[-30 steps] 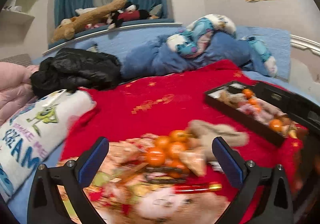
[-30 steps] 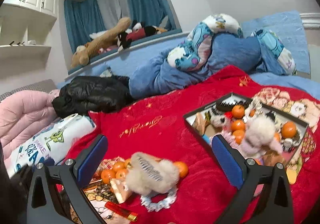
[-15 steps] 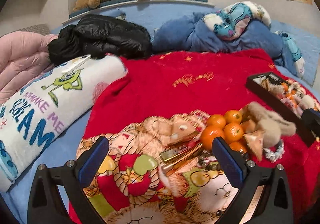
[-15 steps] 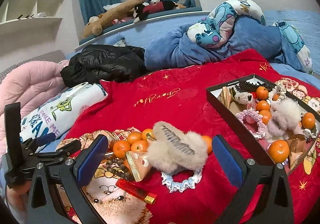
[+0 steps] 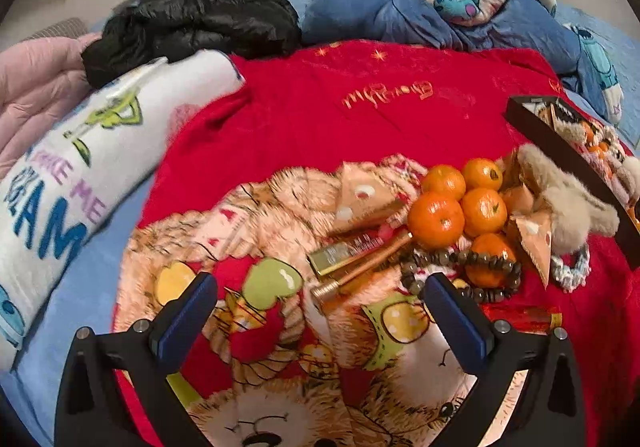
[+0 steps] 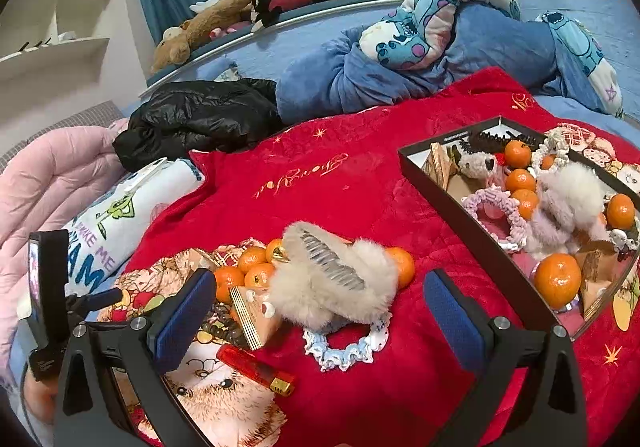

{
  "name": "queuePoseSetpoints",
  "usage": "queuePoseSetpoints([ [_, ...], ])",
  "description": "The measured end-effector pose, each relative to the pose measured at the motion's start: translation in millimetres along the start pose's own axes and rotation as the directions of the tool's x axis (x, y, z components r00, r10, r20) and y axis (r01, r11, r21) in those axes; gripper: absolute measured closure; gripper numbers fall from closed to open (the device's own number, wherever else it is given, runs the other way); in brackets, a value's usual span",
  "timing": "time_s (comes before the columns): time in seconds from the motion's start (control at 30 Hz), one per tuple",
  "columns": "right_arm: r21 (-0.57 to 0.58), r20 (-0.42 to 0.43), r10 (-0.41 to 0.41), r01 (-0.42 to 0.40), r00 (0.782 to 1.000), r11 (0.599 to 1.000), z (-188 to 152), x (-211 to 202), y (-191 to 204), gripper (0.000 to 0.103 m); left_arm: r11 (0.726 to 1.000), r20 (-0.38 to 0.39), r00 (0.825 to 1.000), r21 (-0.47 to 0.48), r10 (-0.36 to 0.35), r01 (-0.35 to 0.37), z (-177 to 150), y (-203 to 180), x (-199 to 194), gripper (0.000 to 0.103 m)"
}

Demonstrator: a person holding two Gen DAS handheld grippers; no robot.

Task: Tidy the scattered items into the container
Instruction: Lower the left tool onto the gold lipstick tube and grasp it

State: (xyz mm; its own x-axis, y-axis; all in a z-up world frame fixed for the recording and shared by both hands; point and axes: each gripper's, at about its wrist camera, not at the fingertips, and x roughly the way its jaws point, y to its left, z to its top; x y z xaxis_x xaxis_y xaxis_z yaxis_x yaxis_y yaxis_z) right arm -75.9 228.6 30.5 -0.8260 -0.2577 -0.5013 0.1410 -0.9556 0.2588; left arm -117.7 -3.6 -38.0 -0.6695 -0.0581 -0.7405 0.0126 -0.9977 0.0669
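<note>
Five loose tangerines [image 5: 436,220] beside one furry clip [image 6: 334,281]; left gripper [image 5: 320,303] and right gripper [image 6: 316,305] both gape wide, empty

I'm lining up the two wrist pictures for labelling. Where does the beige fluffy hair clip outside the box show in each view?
Left wrist view: the beige fluffy hair clip lies at the right, just right of the orange pile, beside the black box.
Right wrist view: it lies at lower centre, between the open claw's fingers.
Shared landmark: the pile of oranges beside it.
</note>
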Motion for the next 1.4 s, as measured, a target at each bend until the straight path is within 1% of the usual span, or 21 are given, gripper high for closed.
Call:
queuePoseSetpoints([
  [0.1,-0.016,-0.006,-0.001,0.001,1.0,1.0,-1.4,1.0,-0.1,0.0,0.998,-0.006,1.0,0.055,0.015,-0.015,-0.3,-11.4,4.9,0.0],
  [0.17,-0.009,-0.015,0.007,-0.007,1.0,1.0,-2.2,1.8,-1.9,0.0,0.997,-0.004,1.0,0.074,0.021,-0.021,0.9,-15.6,7.2,0.0],
  [0.3,0.001,-0.015,0.017,-0.017,1.0,1.0,-0.7,2.3,-3.5,0.0,0.999,-0.021,1.0,0.045,-0.013,0.014,3.3,-16.3,13.9,0.0],
  [0.37,0.004,-0.019,0.02,-0.019,1.0,1.0,-0.7,2.5,-5.7,0.0,0.999,-0.026,1.0,0.048,-0.01,0.011,3.7,-17.1,17.2,0.0],
  [0.47,0.018,-0.048,-0.004,0.005,0.999,1.0,-2.6,6.3,-10.5,0.0,0.998,-0.027,1.0,0.066,-0.015,0.017,0.7,-17.9,20.3,0.0],
  [0.53,0.03,-0.072,-0.002,0.004,0.997,1.0,-4.0,9.7,-15.0,0.0,0.997,-0.034,0.999,0.068,-0.026,0.028,-0.4,-18.3,23.9,0.0],
  [0.67,0.026,-0.064,-0.006,0.007,0.998,1.0,-4.1,7.3,-22.2,0.0,0.997,-0.033,0.999,0.06,-0.042,0.044,1.2,-16.8,25.0,0.0],
  [0.8,0.03,-0.062,-0.012,0.014,0.998,0.999,-4.3,4.9,-29.8,0.0,0.998,-0.037,0.999,0.055,-0.04,0.042,2.5,-15.5,25.5,0.0],
  [1.0,0.021,-0.065,-0.021,0.022,0.998,1.0,-3.0,5.2,-37.0,0.0,0.998,-0.022,0.999,0.052,-0.041,0.042,3.4,-14.9,24.2,0.0],
  [1.17,0.013,-0.091,-0.048,0.05,0.995,0.999,-3.5,10.6,-38.1,0.0,0.996,-0.017,0.998,0.057,-0.063,0.063,2.6,-15.7,24.2,0.0],
  [1.23,0.02,-0.098,-0.038,0.041,0.994,0.999,-4.5,11.6,-37.4,0.0,0.996,-0.023,0.997,0.057,-0.071,0.073,3.1,-15.9,27.2,0.005],
  [1.27,0.018,-0.101,-0.035,0.037,0.994,0.999,-4.8,11.6,-36.3,0.0,0.995,-0.021,0.997,0.051,-0.08,0.081,2.8,-15.3,27.2,0.016],
  [1.3,0.013,-0.1,-0.035,0.036,0.994,0.999,-5.1,11.5,-35.1,0.0,0.995,-0.019,0.996,0.04,-0.091,0.092,3.7,-13.9,27.4,0.033],
  [1.33,0.003,-0.099,-0.035,0.035,0.995,0.999,-5.2,10.9,-33.3,0.0,0.995,-0.02,0.995,0.021,-0.1,0.101,4.2,-12.3,27.7,0.039],
  [1.4,-0.008,-0.096,-0.03,0.029,0.995,1.0,-5.2,10.2,-30.8,0.0,0.997,-0.026,0.997,-0.001,-0.072,0.072,4.3,-8.6,31.5,0.058],
])
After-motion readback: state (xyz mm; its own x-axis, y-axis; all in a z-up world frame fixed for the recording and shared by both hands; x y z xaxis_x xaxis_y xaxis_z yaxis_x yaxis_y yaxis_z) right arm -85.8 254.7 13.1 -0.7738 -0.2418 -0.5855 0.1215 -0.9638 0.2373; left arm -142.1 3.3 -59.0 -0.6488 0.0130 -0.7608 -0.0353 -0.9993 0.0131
